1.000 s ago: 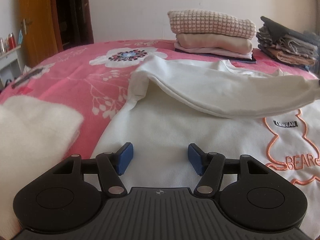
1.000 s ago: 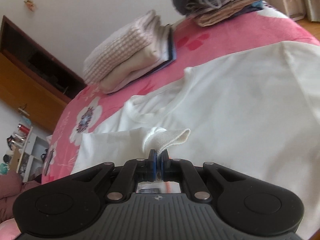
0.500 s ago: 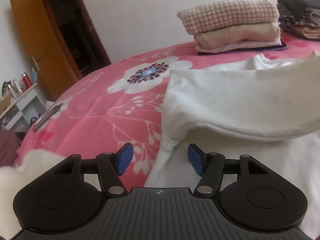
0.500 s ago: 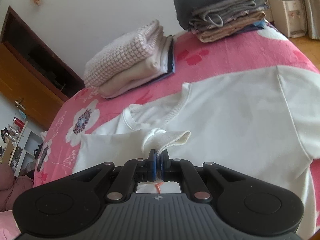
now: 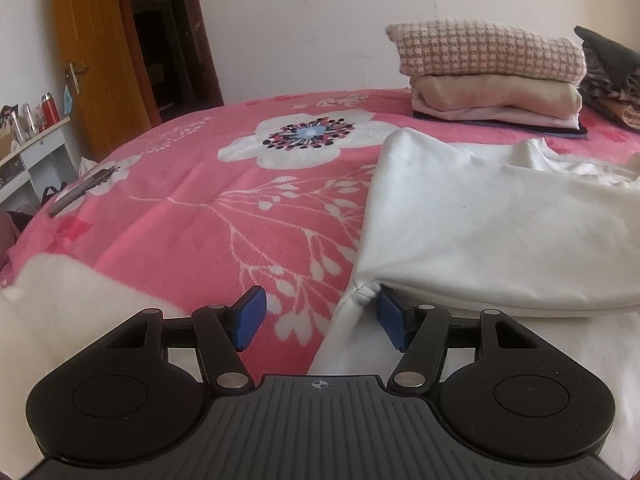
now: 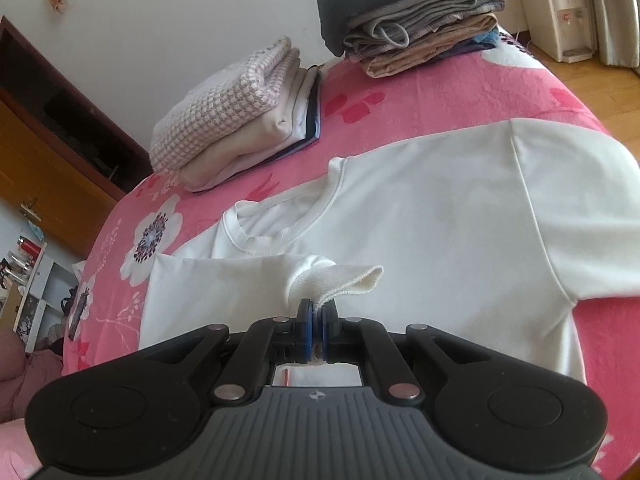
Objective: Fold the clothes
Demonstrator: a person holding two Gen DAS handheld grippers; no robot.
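A white sweatshirt [image 6: 440,216] was spread flat on the pink floral blanket [image 5: 192,216], its neckline turned toward 2 stacks of folded clothes [image 6: 240,120] at the far edge. The ribbed cuff [image 6: 344,280] of 1 sleeve [image 5: 500,240] was clamped between the closed jaws of the right gripper [image 6: 316,320], the sleeve lying across the chest. The left gripper [image 5: 316,316] was held with jaws spread and empty, the sweatshirt's folded side edge between its pads. No legible writing was seen.

Sweatshirt [image 6: 440,208], folded stacks [image 6: 240,120] on bed [image 5: 200,208]
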